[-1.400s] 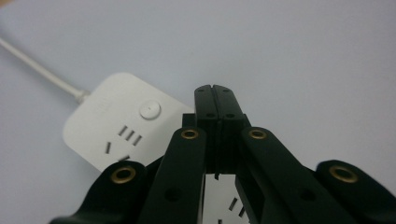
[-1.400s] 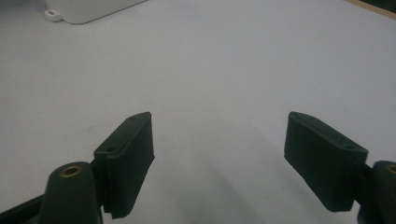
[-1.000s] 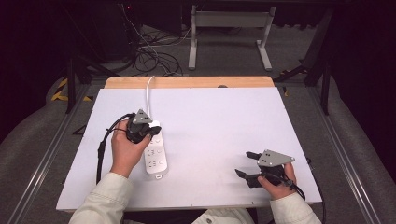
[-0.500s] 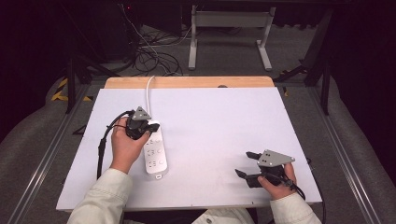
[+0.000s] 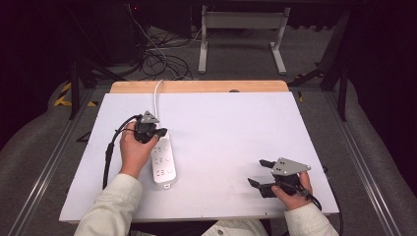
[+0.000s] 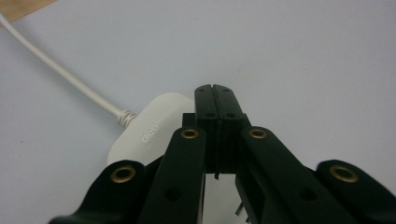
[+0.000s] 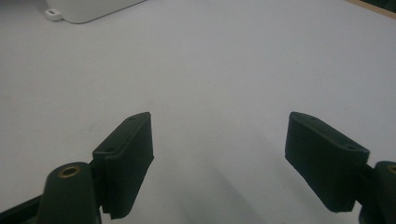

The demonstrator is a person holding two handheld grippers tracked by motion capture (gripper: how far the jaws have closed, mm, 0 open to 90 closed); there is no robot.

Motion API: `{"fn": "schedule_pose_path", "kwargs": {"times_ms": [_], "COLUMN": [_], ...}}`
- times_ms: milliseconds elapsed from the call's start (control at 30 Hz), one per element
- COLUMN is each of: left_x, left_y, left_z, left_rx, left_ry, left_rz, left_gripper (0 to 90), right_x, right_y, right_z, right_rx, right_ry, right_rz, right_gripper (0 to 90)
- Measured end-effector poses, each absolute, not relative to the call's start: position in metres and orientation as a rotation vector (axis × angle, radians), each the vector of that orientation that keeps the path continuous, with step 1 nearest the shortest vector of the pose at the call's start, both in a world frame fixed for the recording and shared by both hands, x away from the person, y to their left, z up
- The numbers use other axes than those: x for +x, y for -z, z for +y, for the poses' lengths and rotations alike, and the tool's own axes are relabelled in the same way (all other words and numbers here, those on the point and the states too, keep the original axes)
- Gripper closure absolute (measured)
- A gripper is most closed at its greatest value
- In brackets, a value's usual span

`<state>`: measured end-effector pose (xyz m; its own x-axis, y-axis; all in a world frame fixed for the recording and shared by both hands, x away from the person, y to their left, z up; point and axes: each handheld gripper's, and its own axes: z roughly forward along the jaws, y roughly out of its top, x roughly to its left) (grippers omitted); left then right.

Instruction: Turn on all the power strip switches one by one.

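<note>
A white power strip (image 5: 163, 164) lies on the left part of the white table (image 5: 236, 128), its white cord (image 5: 157, 93) running off the far edge. My left gripper (image 5: 161, 132) hovers over the strip's cord end with its jaws pressed together. In the left gripper view the shut pads (image 6: 215, 93) point past the rounded end of the strip (image 6: 149, 133), where the cord (image 6: 60, 77) enters. My right gripper (image 5: 255, 172) rests near the front right of the table, open, with bare table between its pads (image 7: 224, 154). A corner of the strip (image 7: 88, 9) shows far off.
A strip of bare wood (image 5: 196, 87) borders the table's far edge. Beyond it stand a metal frame (image 5: 241, 29) and tangled cables (image 5: 157, 59) on the floor. A black cable (image 5: 108, 157) trails from the left gripper along the table's left side.
The left gripper has crept a little toward the cord end of the power strip and sunk slightly. The right gripper has stayed put.
</note>
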<state>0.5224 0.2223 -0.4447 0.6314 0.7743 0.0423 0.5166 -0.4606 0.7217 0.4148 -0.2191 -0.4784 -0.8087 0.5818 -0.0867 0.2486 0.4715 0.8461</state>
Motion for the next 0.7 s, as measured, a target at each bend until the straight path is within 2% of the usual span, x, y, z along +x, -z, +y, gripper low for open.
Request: {"fn": "schedule_pose_path", "kwargs": {"times_ms": [700], "left_x": [0.5262], "left_y": [0.4543], "left_z": [0.2199], "left_rx": [2.207], "left_ry": [-0.469], "left_rz": [1.011], "left_gripper": [89.9], "right_x": [0.4146], "right_y": [0.4785], "right_z": [-0.2192], "right_rx": [0.696], "right_ry": [-1.269], "right_rz": [2.361], "right_gripper": [23.5]}}
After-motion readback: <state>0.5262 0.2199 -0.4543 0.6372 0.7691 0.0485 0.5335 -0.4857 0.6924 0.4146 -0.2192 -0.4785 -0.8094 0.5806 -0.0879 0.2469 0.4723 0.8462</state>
